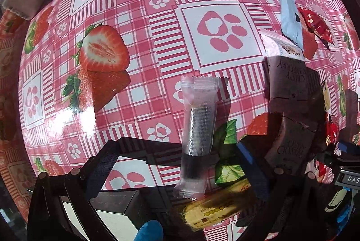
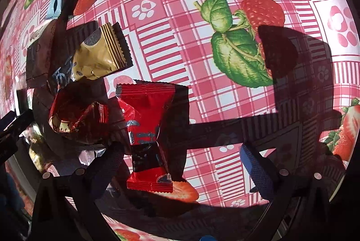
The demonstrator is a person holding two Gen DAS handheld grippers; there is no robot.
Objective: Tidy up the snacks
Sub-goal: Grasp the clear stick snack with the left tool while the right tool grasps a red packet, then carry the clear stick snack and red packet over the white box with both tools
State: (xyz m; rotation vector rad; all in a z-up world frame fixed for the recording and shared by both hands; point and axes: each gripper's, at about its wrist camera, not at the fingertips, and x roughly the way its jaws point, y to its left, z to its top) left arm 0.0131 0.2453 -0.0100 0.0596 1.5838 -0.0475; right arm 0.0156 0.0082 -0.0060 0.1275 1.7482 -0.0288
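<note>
In the left wrist view a clear wrapped snack stick (image 1: 199, 128) lies on the strawberry tablecloth (image 1: 139, 43), between my open left gripper's (image 1: 177, 155) fingers. A gold wrapped bar (image 1: 216, 209) lies just below it. In the right wrist view a red snack packet (image 2: 147, 135) lies between the fingers of my open right gripper (image 2: 182, 157), close to the left finger (image 2: 108, 164). Neither gripper holds anything.
A snack pile lies between the grippers: a gold packet (image 2: 99, 56), a second red packet (image 2: 74, 115), a light blue packet (image 1: 290, 18), a dark cranberry bar (image 1: 292, 88) and a red candy (image 1: 317, 27). A box (image 1: 20, 0) stands at far left.
</note>
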